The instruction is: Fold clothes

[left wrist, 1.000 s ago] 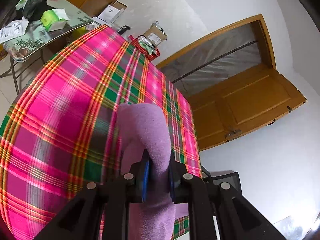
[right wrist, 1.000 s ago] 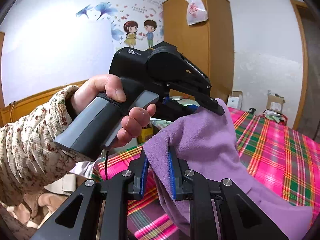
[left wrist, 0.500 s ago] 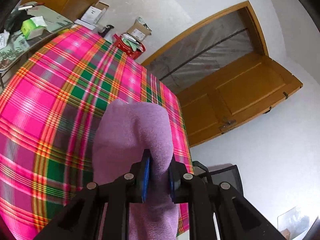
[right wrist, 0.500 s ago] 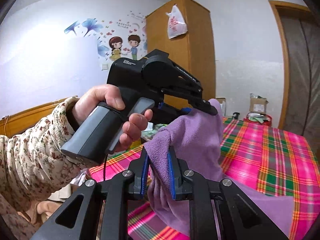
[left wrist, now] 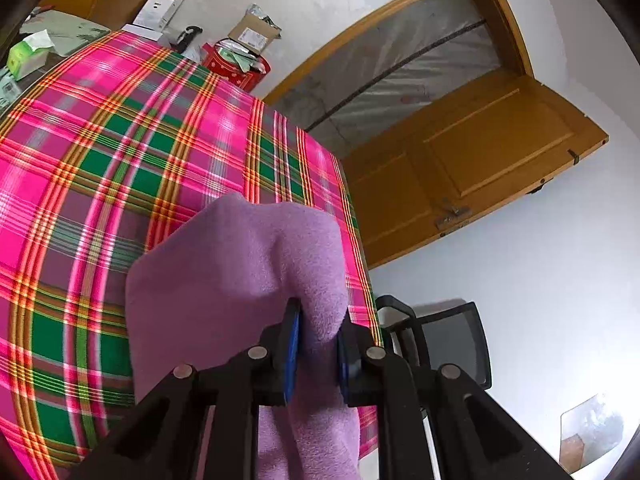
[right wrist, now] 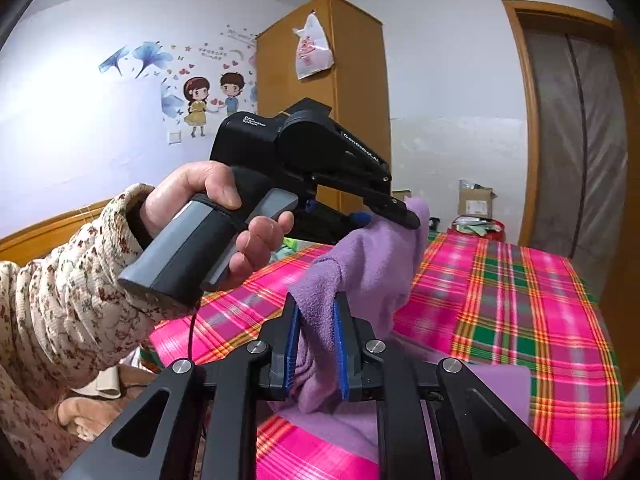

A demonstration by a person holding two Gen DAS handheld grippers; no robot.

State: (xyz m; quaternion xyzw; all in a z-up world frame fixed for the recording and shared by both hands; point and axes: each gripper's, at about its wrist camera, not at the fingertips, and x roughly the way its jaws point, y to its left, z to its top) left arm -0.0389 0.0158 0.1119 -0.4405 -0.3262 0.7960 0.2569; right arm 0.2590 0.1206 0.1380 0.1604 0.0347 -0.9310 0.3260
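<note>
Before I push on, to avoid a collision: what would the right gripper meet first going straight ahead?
Probably the left gripper, which holds the same purple cloth directly ahead. The right gripper is shut on that cloth too. Depth is unclear, but the plaid bed cover lies lower.

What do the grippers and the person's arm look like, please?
Both grippers, left and right, are black angular frames with blue finger pads and silver screws. The left gripper has a grey pistol handle, white lettering, and a thin black cable. The sleeve is cream with a floral print.
</note>
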